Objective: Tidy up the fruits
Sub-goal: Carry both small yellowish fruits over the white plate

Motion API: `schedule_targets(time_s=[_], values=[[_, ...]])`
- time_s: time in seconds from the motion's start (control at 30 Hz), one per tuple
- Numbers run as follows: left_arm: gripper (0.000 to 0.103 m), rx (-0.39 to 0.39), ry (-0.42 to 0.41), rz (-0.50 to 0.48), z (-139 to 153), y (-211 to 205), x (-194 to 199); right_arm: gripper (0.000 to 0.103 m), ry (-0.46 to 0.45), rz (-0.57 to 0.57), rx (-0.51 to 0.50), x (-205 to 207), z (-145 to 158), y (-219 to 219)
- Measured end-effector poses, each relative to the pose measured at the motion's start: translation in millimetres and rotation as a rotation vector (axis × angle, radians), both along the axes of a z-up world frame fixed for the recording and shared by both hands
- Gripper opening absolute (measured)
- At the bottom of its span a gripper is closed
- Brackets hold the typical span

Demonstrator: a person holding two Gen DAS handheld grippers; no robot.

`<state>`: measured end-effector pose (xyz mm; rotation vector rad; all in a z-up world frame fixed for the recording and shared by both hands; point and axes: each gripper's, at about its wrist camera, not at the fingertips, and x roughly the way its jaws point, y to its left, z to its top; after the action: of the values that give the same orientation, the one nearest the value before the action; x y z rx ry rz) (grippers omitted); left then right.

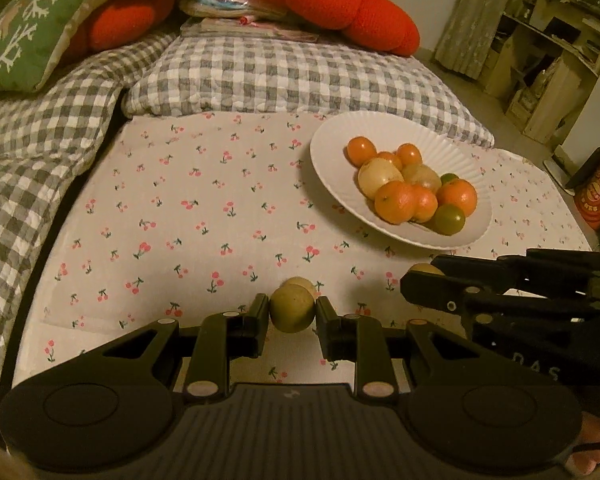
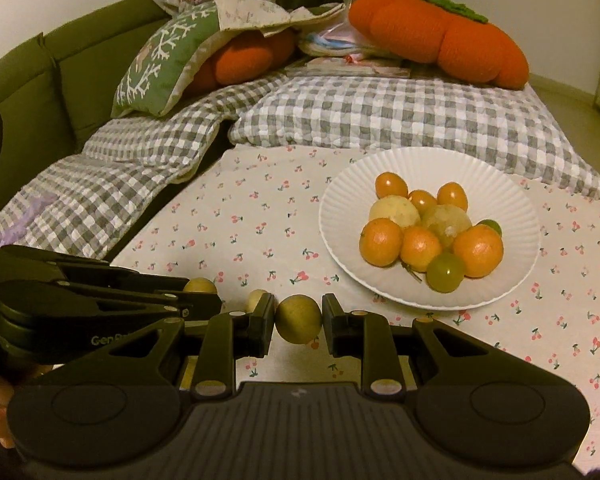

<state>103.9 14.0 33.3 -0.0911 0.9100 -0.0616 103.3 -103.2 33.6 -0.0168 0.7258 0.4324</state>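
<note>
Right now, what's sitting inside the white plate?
The white plate holds a pile of fruit: orange, pale yellow and green pieces. Anything beneath the pile is covered.

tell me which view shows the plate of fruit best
The right wrist view: the plate sits nearer and larger, its whole rim and each fruit clear. The left wrist view shows the plate smaller, off to the right, also whole.

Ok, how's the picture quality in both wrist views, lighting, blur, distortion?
Left wrist view: dim, warm yellow cast, strong fisheye bending of the checked quilt, dark vignetted corners; the plate stays sharp. Right wrist view: same warm tint and curvature, no glare, the held yellow-green fruit slightly soft.
</note>
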Motion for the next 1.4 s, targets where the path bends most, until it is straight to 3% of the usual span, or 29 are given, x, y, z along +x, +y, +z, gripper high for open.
schedule_targets(time_s=[0.63, 0.97, 1.4], values=[[0.009, -0.004, -0.056, 0.010, 23.3, -16.8, 10.2, 0.023, -0.052, -0.064, 0.083, 6.0, 25.4, -32.0], [0.009, -0.064, -0.105, 0.070, 41.9, -5.6, 28.6, 0.023, -0.108, -0.217, 0.182, 15.1, 51.3, -94.3], [0.010, -0.118, -0.120, 0.051, 21.8, -24.9, 73.8, 0.023, -0.034, -0.337, 0.178, 55.1, 24.3, -128.5]])
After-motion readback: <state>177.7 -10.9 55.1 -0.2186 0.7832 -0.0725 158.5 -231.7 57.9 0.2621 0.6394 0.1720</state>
